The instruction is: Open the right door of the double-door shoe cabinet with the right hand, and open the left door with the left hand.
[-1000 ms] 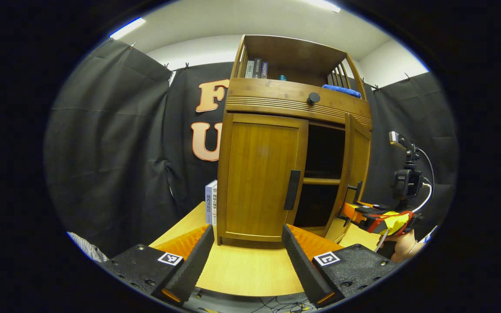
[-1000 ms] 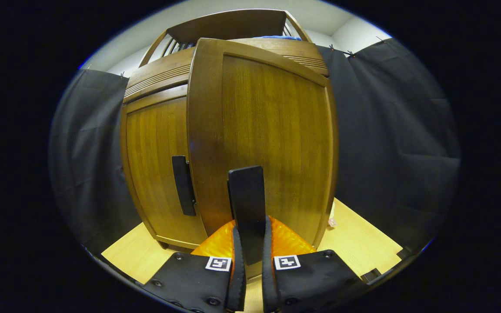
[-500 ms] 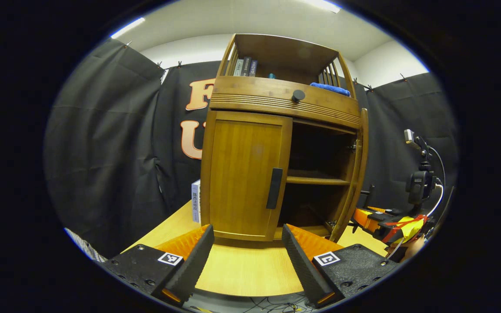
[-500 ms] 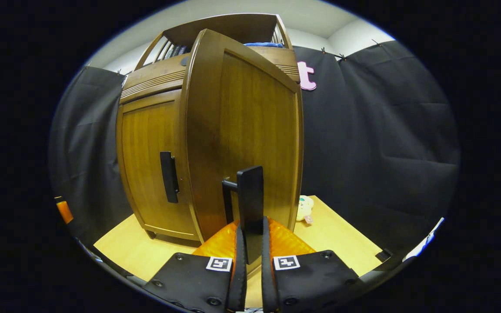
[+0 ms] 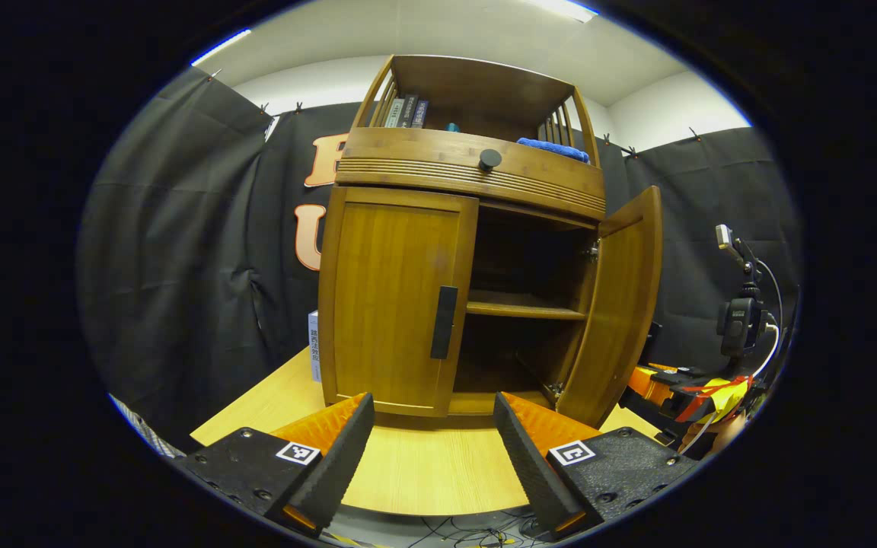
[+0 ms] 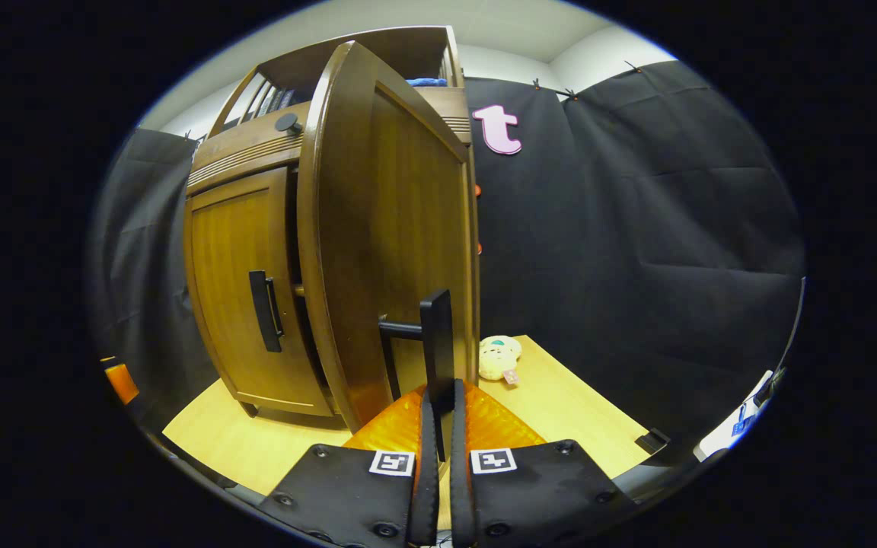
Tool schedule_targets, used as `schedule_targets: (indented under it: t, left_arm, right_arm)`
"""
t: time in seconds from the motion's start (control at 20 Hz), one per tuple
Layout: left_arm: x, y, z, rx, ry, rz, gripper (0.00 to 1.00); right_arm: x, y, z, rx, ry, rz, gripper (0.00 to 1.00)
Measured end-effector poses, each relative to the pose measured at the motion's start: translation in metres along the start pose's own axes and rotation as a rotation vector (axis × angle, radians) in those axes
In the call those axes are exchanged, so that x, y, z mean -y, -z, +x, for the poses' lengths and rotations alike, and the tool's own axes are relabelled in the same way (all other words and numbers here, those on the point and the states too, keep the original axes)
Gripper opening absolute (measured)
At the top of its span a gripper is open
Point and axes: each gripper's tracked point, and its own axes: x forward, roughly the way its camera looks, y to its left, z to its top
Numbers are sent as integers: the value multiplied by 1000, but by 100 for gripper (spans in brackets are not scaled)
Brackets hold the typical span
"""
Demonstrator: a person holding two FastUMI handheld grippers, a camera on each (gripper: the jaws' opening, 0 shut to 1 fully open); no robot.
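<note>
The wooden shoe cabinet [image 5: 469,164] stands on a light table. Its left door [image 5: 397,297] is closed, with a dark vertical handle [image 5: 444,323] at its inner edge. My left gripper [image 5: 432,405] is open a short way in front of that door, touching nothing. The right door [image 5: 617,304] stands swung wide, baring an inner shelf [image 5: 524,306]. In the right gripper view, my right gripper [image 6: 438,396] is shut on the right door's handle [image 6: 437,331], with the right door [image 6: 385,228] seen nearly edge-on. The right gripper [image 5: 682,384] and its hand also appear low right in the left gripper view.
Books [image 5: 314,346] lean against the cabinet's left side. More books [image 5: 406,113] and a blue cloth [image 5: 553,148] sit on the top shelf above a drawer knob [image 5: 489,158]. A small plush toy [image 6: 499,356] lies behind the right door. A camera stand [image 5: 739,320] is at far right.
The right door has swung from partly open to wide open, with my right gripper holding its handle throughout. My left gripper stayed open, and its view has turned to the right.
</note>
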Motion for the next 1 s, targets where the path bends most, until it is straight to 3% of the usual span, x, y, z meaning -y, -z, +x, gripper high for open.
schedule_targets:
  t: [0.2, 0.35, 0.45, 0.5, 0.6, 0.85, 0.9, 0.95, 1.0]
  left_arm:
    - [17, -1, 0, 2, 24, 15, 98]
    - [27, 0, -1, -5, 31, 15, 98]
    - [30, 3, -2, -11, 33, 14, 91]
    - [33, 4, -2, -14, 33, 16, 91]
    - [36, 5, -2, -18, 31, 14, 98]
    - [45, 8, 4, -25, 33, 11, 98]
    - [45, 7, 6, -21, 30, 13, 91]
    - [43, 5, 9, -15, 21, 16, 91]
    - [41, 3, 13, -7, 14, 18, 92]
  right_arm:
    - [19, 3, -5, -7, 2, 8, 10]
    - [30, 0, -6, -8, 10, 18, 14]
    - [37, 0, -9, -6, 8, 23, 10]
    - [41, 0, -11, -3, 10, 19, 14]
    - [48, -2, -13, 0, 14, 15, 14]
    - [79, -6, -20, 8, 56, 26, 14]
    - [87, -8, -21, 10, 67, 28, 9]
    - [94, -9, -24, 13, 78, 33, 8]
    - [102, -9, -25, 16, 95, 34, 14]
